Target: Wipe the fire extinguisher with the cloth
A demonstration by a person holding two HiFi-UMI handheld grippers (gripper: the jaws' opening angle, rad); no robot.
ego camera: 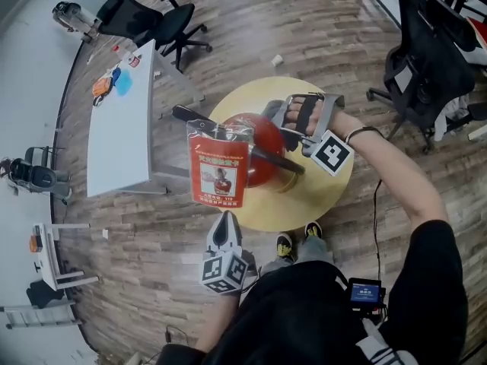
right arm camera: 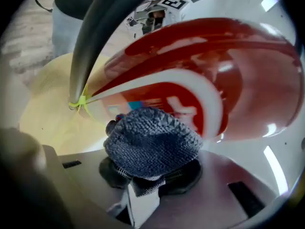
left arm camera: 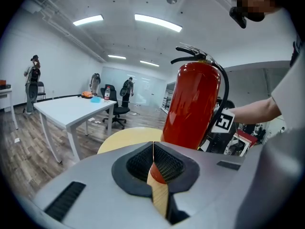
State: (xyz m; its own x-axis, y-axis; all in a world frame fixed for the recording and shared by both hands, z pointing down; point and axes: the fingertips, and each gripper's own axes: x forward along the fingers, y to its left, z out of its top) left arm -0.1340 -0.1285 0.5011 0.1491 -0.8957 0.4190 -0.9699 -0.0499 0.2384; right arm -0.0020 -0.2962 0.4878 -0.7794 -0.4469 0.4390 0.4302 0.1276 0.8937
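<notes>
- The fire extinguisher stands upright on the round yellow table. I judge the cylinder heavy and rigid and its glossy red paint slippery, so the black handle on top looks like the surest place to hold it.
- The cloth is a soft knit wad pinched in the jaws of the right gripper. It seems to touch the cylinder's side.
- The left gripper has its jaws pressed together on nothing and sits apart from the cylinder.
- A sleeved tag hangs loose near the top.
</notes>
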